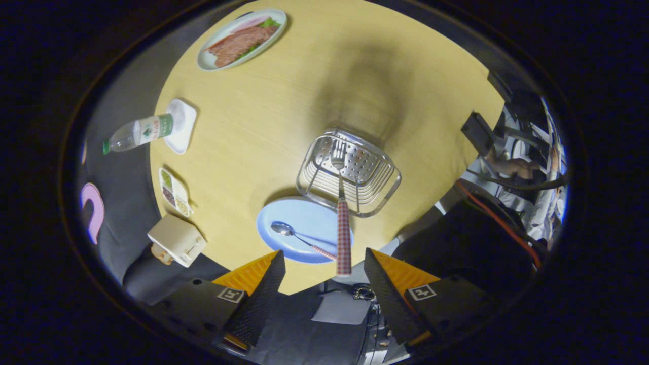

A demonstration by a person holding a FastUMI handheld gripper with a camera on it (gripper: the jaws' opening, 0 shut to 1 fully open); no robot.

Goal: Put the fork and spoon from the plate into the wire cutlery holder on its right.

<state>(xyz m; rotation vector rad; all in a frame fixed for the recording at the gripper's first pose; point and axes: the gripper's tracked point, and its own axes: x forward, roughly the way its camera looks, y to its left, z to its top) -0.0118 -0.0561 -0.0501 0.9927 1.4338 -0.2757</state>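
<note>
A fork (343, 218) with a red checked handle has its tines inside the wire cutlery holder (375, 190). Its handle slants back over the holder's rim and ends between my fingertips. My gripper (324, 253) is open, and neither finger touches the handle. The wire holder stands on the round wooden table (284, 101), just beyond and to the right of the blue plate (304, 218). A spoon (286, 229) with the same checked handle lies on the plate, just ahead of my left finger (271, 276).
Far across the table is a plate of sliced meat (242, 38). At the left edge lie a water bottle (137, 133) on a white square dish (182, 126), a small compartment tray (175, 192) and a beige box (177, 241). A person (512, 167) sits right of the table.
</note>
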